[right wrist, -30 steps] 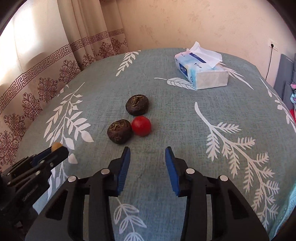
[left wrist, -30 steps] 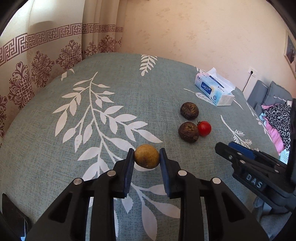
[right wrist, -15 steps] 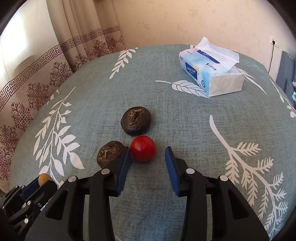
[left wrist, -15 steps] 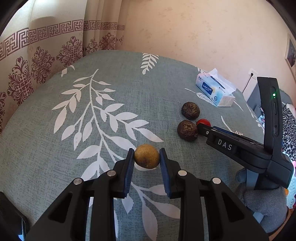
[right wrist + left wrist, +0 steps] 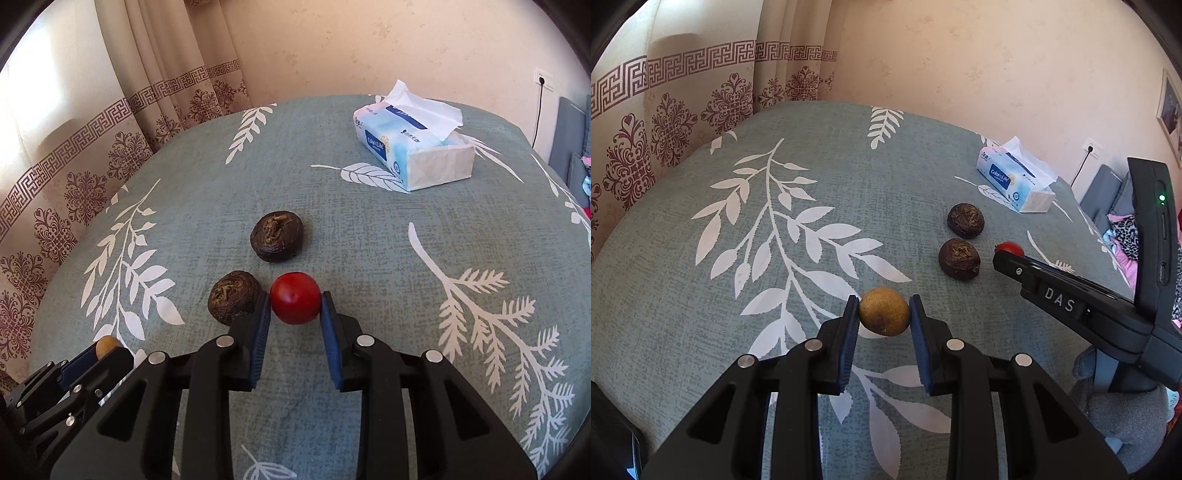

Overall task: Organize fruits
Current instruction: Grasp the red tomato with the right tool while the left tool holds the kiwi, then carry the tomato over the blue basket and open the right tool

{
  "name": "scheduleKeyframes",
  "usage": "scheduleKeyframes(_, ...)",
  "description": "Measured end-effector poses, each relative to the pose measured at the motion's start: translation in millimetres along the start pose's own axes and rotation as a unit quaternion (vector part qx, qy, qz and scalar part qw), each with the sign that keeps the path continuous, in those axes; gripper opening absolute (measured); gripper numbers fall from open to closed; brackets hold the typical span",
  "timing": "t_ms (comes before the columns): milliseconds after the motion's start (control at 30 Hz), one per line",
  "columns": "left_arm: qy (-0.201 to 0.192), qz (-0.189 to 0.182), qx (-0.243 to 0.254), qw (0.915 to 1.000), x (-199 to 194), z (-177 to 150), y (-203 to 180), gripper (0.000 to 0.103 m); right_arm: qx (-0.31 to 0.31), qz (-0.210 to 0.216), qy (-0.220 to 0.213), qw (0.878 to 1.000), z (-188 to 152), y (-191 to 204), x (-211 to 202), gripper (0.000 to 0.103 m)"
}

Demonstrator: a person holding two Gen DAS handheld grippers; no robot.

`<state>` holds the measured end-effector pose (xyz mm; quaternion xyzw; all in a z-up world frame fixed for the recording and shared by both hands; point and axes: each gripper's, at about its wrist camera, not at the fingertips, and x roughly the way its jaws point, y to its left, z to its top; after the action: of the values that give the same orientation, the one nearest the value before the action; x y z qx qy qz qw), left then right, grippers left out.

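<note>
- Left gripper (image 5: 884,314) is clamped on a small tan-yellow round fruit (image 5: 884,311), pads touching both sides; whether it is lifted off the leaf-print tablecloth (image 5: 798,177) I cannot tell.
- Right gripper (image 5: 294,304) is closed around the cherry tomato (image 5: 294,302), pads at both flanks.
- Risk: its left finger (image 5: 261,314) touches the near dark wrinkled fruit (image 5: 233,301); dragging could roll that one away.
- Risk: tomato skin looks smooth and soft; too much squeeze may split it, too little lets it slip.
- Far dark wrinkled fruit (image 5: 277,236) sits just beyond; tissue pack (image 5: 413,147) lies well apart.
</note>
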<state>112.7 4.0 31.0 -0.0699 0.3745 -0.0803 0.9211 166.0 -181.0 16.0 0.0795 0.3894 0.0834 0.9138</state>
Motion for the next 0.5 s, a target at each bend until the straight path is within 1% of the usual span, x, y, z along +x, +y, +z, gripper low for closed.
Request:
scheduleKeyframes(100, 0.0, -0.007, 0.004, 1.0, -1, -1, -3, 0.028, 0.015, 0.003, -0.003, 1.0, -8, -5, -12, 0.028)
scheduleKeyframes(267, -0.002, -0.016, 0.008, 0.9998, -2, -1, -6, 0.028, 0.017, 0.007, -0.012, 1.0, -20, -4, -37, 0.028)
scheduleKeyframes(400, 0.005, -0.042, 0.012, 0.999, -2, -4, -10, 0.028, 0.021, 0.012, -0.018, 1.0, -36, -9, -59, 0.028)
scheduleKeyframes(500, 0.001, -0.048, 0.019, 0.9986, -4, -5, -15, 0.028, 0.029, 0.011, -0.025, 0.999, -46, -16, -78, 0.028)
